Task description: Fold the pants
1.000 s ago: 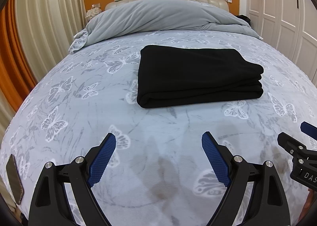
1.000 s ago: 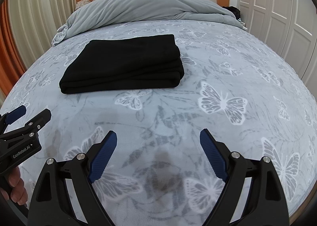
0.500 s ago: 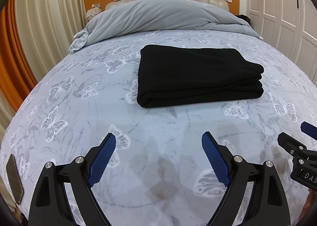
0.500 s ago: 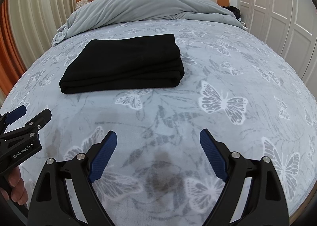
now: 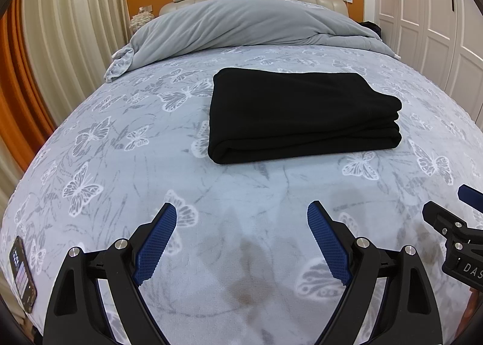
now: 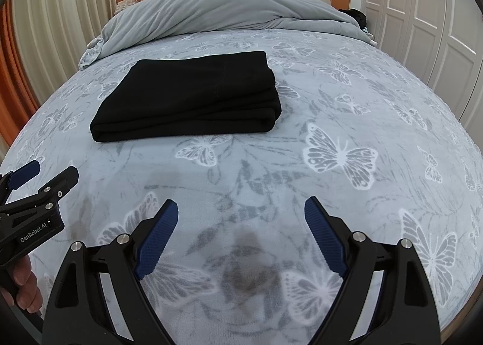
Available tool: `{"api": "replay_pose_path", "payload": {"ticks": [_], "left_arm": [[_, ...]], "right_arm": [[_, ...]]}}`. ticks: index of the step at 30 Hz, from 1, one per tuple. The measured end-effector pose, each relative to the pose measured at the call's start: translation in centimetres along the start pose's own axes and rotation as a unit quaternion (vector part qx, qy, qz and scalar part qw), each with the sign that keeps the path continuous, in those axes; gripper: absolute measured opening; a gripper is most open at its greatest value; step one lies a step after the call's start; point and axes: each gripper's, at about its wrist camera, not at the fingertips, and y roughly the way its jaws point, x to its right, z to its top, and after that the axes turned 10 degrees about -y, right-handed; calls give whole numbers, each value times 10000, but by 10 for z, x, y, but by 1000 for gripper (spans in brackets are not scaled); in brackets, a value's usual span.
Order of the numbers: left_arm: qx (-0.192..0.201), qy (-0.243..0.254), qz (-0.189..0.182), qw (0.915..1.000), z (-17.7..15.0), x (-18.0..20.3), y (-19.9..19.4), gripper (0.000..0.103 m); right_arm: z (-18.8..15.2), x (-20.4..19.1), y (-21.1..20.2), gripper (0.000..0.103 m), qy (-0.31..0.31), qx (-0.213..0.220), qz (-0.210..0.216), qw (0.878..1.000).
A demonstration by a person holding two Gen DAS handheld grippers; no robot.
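Left wrist view shows the left gripper (image 5: 241, 224) spread wide and holding nothing above the bedspread (image 5: 120, 148), with the folded black pants (image 5: 302, 112) lying ahead, well apart. The right gripper (image 6: 240, 221) gapes equally wide and empty, the pants (image 6: 190, 100) ahead and left of it, a duvet (image 6: 226, 9) heaped beyond.

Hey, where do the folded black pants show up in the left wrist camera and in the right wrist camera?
Left wrist view: the folded black fabric pants lie right of centre, upper half, flat on the bedspread.
Right wrist view: the pants lie left of centre, upper half.
Shared landmark: the bunched grey duvet at the headboard, just beyond the pants in both.
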Motion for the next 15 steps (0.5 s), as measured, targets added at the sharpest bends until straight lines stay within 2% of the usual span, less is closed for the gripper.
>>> {"api": "replay_pose_path", "payload": {"ticks": [10,15], "left_arm": [[-2,-8,1,10000,0,0,0,86],[0,-27,43,10000,-2,2,2,86]], "right_arm": [[-1,0,0,84,46,3,9,10000],[-3,-16,2,84,-73,14,89,9999]]}}
